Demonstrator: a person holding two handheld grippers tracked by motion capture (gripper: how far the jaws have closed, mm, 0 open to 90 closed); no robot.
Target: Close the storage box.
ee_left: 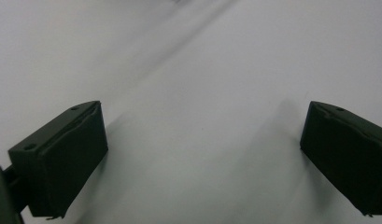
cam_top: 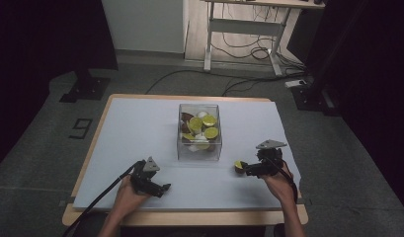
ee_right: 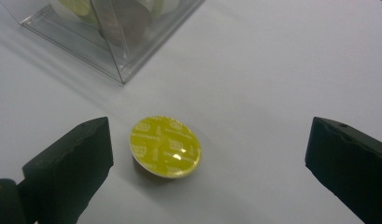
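Right gripper view: the right tongs [ee_right: 207,163] gape wide, holding nothing; the yellow capsule [ee_right: 165,146] lies on the worktop [ee_right: 282,70] between the jaws, toward nine o'clock, foil face tilted up. Left tongs [ee_left: 202,163], also wide and empty, sit well apart.

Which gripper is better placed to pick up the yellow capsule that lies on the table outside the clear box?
The right gripper. Its open fingers already flank the yellow capsule. The left gripper sits far across the table, with bare surface between its fingers.
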